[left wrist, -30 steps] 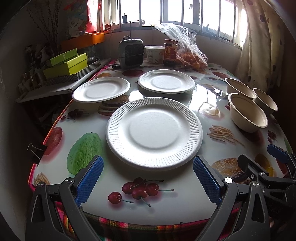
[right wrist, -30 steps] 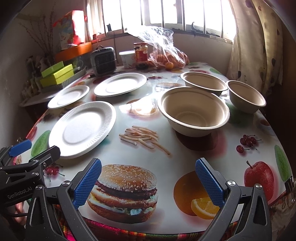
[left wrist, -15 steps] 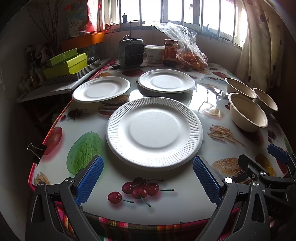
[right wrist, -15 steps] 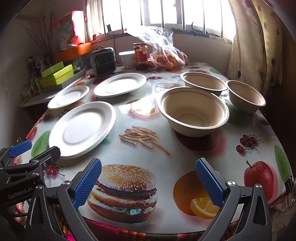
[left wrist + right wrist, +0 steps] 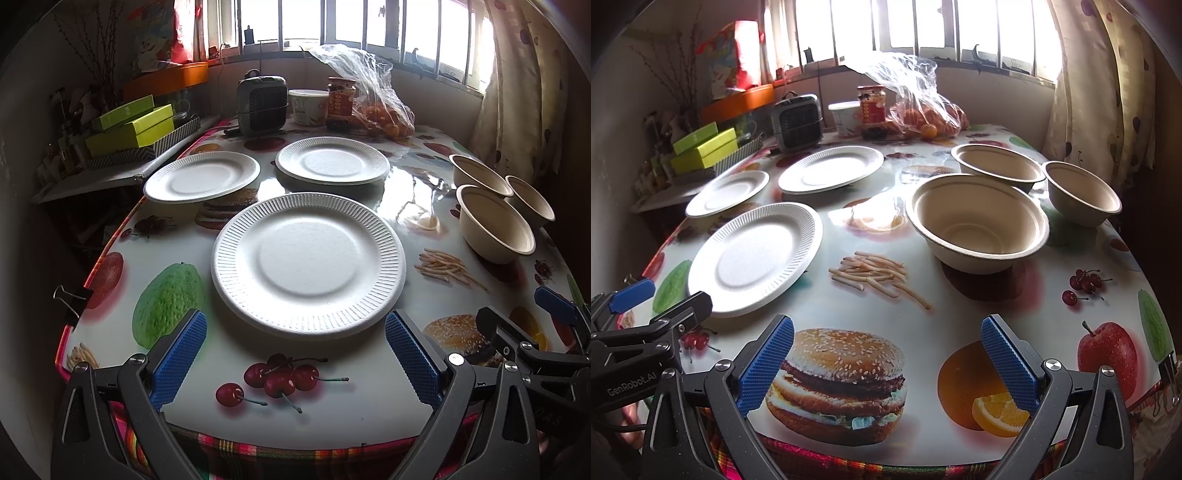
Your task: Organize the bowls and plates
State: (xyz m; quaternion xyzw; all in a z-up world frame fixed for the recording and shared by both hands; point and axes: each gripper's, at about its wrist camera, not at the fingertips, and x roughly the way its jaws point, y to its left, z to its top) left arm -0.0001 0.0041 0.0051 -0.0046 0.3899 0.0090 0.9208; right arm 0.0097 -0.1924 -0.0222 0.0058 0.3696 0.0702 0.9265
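Plates sit left on the table [image 5: 369, 398]: my spread, empty left gripper [image 5: 295, 354] frames the nearest plate [image 5: 308, 264]. Only my right camera looks into the nearest bowl [image 5: 977, 221]; my right gripper [image 5: 886, 362], wide apart and empty, hovers short of it.

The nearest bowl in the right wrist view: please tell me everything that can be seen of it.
The nearest bowl is beige, matte, seemingly of pressed fibre, with a rolled rim, sloping walls and a flat bottom. It is empty and stands upright on the printed tablecloth, beyond the printed fries. Two more bowls stand behind it; whether it touches the rear one cannot be told. The right gripper, jaws open, is well short of it.
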